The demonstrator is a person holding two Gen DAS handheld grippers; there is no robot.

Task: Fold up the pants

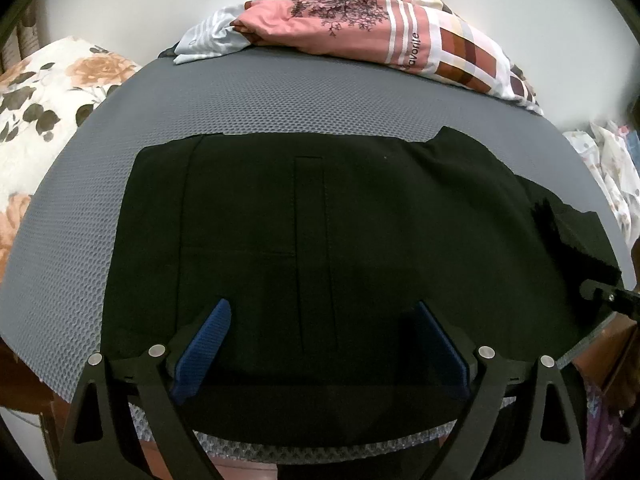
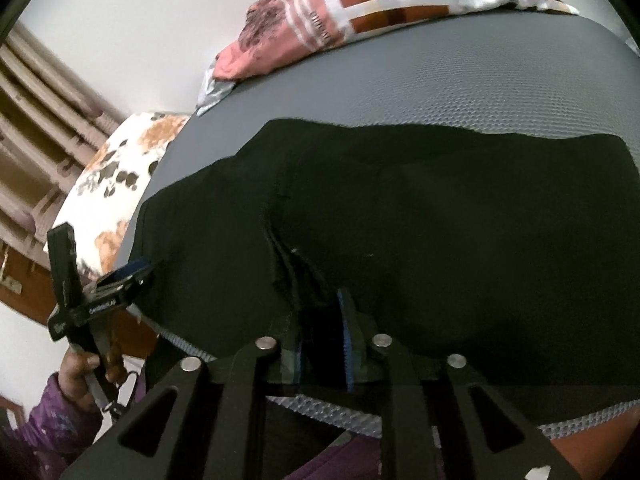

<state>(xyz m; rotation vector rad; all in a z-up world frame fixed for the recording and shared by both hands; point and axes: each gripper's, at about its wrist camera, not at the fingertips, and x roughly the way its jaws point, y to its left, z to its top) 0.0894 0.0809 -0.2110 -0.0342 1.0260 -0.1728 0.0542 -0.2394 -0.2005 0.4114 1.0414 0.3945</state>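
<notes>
Black pants (image 1: 320,232) lie spread flat on a grey textured mat (image 1: 280,96); they also fill the right wrist view (image 2: 440,240). My left gripper (image 1: 320,320) is open, its blue pads (image 1: 208,340) hovering just over the near part of the pants, holding nothing. My right gripper (image 2: 320,320) is shut on a bunched fold of the pants at the near edge, with a blue pad (image 2: 346,340) pressed against the cloth. The left gripper also shows at the left of the right wrist view (image 2: 120,276). Part of the right gripper shows at the right edge of the left wrist view (image 1: 608,292).
A pile of pink, white and brown patterned cloth (image 1: 380,28) lies at the mat's far edge. A floral pillow (image 1: 48,120) sits to the left. More patterned fabric (image 1: 608,168) lies on the right. The mat's near edge (image 1: 320,448) runs just below the pants.
</notes>
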